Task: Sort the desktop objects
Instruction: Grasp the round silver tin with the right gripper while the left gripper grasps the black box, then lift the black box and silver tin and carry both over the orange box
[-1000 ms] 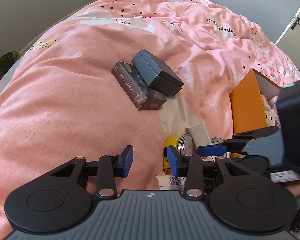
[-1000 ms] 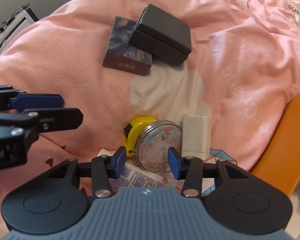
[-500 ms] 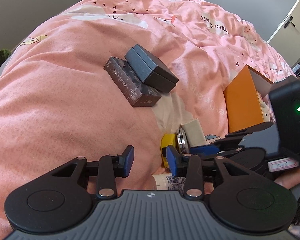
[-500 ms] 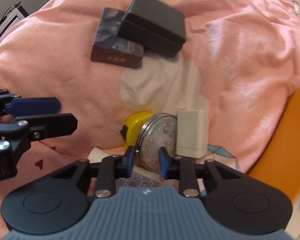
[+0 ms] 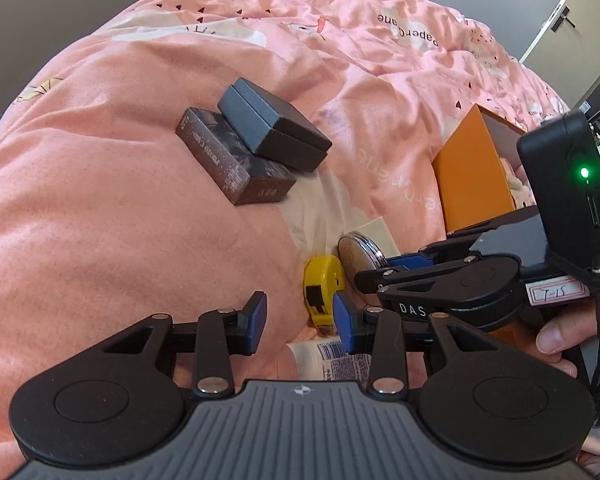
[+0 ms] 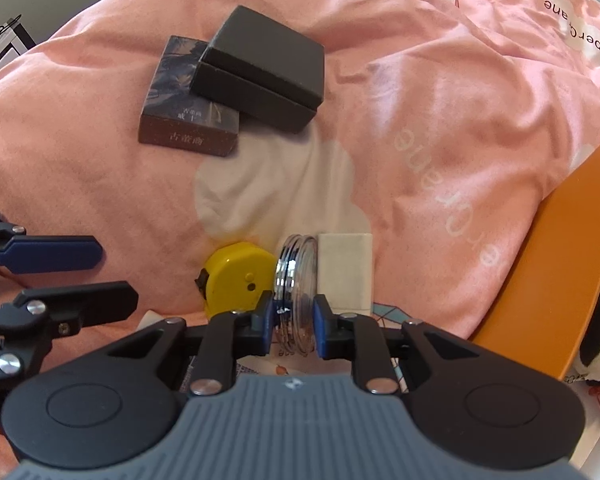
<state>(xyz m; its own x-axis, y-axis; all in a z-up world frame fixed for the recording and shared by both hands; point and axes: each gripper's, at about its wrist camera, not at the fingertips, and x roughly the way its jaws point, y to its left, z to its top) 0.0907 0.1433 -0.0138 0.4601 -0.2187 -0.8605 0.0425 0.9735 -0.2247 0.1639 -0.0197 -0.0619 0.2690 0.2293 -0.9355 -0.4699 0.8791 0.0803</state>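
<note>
Grasp step underway: my right gripper (image 6: 293,326) has just been closing and its pads now pinch the round tin (image 6: 296,292) on edge, on the pink bed (image 6: 440,120).

From left to right I see my left gripper (image 5: 300,322) half open and empty, then the yellow tape measure (image 6: 236,276), the gripped tin, a white block (image 6: 345,270) touching it, and the orange box (image 6: 560,264) at far right. Next, I judge, the tin needs a clean lift clear of its neighbours, then a carry toward that box.
</note>
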